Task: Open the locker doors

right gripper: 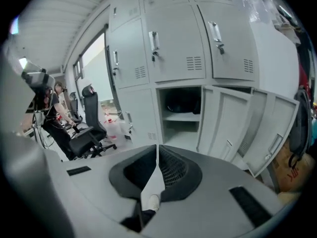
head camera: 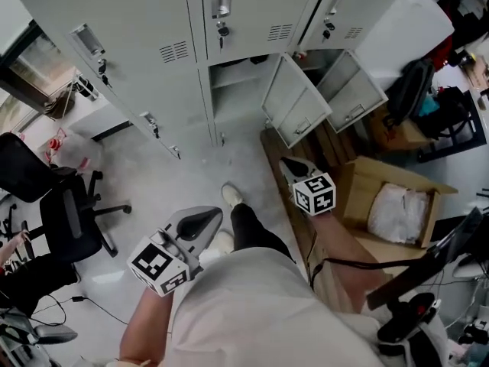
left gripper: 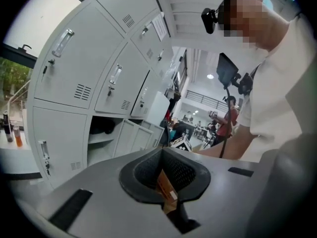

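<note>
The left gripper (head camera: pixel 200 222) hangs above the floor (head camera: pixel 176 178), well back from the lockers (head camera: pixel 153 21), jaws drawn together on nothing. The right gripper (head camera: pixel 294 167) is likewise closed and empty, held near the open middle locker door (head camera: pixel 296 102). A second open locker door (head camera: pixel 353 90) swings out just beside it. The upper doors and the bottom-left one are closed. A cardboard box (head camera: pixel 359 189) sits to the right.

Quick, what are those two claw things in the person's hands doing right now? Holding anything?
Left gripper: fingers closed together, holding nothing.
Right gripper: fingers closed together, holding nothing.
</note>
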Motion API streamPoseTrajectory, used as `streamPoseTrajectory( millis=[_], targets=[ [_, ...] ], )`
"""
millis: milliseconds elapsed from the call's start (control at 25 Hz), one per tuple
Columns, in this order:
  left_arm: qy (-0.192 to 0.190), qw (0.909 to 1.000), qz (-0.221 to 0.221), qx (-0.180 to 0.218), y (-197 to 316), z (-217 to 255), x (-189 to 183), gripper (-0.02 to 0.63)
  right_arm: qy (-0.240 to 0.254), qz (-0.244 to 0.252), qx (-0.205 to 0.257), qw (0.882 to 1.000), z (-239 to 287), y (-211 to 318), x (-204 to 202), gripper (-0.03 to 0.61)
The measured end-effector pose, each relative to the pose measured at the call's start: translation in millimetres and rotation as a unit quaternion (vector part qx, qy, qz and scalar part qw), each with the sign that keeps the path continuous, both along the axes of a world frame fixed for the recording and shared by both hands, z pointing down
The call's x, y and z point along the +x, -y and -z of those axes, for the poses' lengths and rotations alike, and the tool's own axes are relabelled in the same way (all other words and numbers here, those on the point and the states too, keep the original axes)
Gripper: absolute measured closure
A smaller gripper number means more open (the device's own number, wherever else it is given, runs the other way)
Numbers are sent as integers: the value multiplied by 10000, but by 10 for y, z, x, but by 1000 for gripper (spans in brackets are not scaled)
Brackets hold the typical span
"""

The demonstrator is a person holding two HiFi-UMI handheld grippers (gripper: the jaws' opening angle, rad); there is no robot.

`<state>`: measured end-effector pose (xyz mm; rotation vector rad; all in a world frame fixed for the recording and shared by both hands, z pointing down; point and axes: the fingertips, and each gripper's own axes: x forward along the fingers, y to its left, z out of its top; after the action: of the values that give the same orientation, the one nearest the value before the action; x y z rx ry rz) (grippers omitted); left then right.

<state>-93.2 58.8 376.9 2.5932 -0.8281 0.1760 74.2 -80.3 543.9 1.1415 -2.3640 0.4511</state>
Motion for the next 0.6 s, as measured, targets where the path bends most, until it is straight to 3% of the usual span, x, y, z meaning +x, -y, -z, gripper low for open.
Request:
streamPoseTrajectory(
  millis=[400, 600],
  targets=[
    [-67, 9990, 435, 96, -445, 93, -263, 604, 306, 1235, 529, 9905, 989, -602, -913, 552],
    [-30, 9972, 743, 106, -406, 133, -272, 604, 596, 1722, 661, 9810, 1319, -605, -1155, 552]
  ],
)
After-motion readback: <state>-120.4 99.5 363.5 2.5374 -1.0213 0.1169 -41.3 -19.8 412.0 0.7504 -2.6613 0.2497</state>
